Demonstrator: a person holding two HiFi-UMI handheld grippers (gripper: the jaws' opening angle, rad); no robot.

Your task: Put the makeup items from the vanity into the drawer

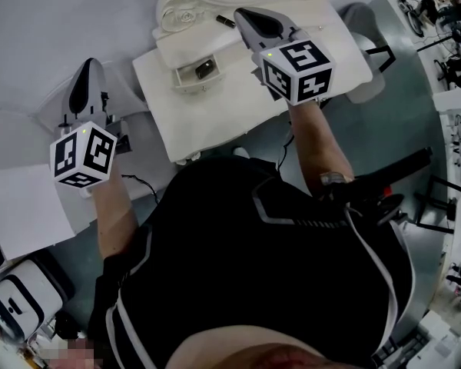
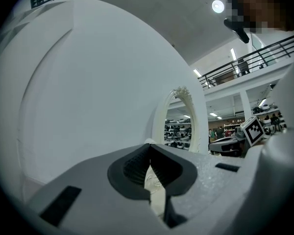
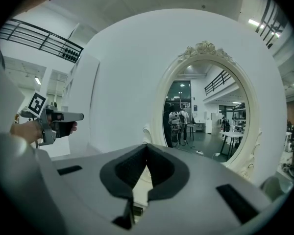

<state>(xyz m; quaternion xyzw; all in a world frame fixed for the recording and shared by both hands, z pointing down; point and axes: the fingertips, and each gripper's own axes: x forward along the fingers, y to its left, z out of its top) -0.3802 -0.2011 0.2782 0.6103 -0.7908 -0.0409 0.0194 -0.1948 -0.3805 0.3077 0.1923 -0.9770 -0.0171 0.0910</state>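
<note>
Holding right claw pressed together, empty, beyond and right of the open drawer. Noting a dark makeup stick on the surface beyond the drawer, just left of that claw, lying crosswise. Holding left claw likewise closed, well left of the drawer; likely reaching with the right.

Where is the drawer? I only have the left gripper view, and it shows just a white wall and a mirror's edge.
Observer: The head view shows a small drawer standing open below the mirror frame, over the vanity top.
Operator: Anything inside it?
Observer: One small dark item, too small to identify.
Operator: What lies on the vanity top?
Observer: A slim dark item lies beside the mirror base, just left of the right gripper, whose jaws are shut and empty.
</note>
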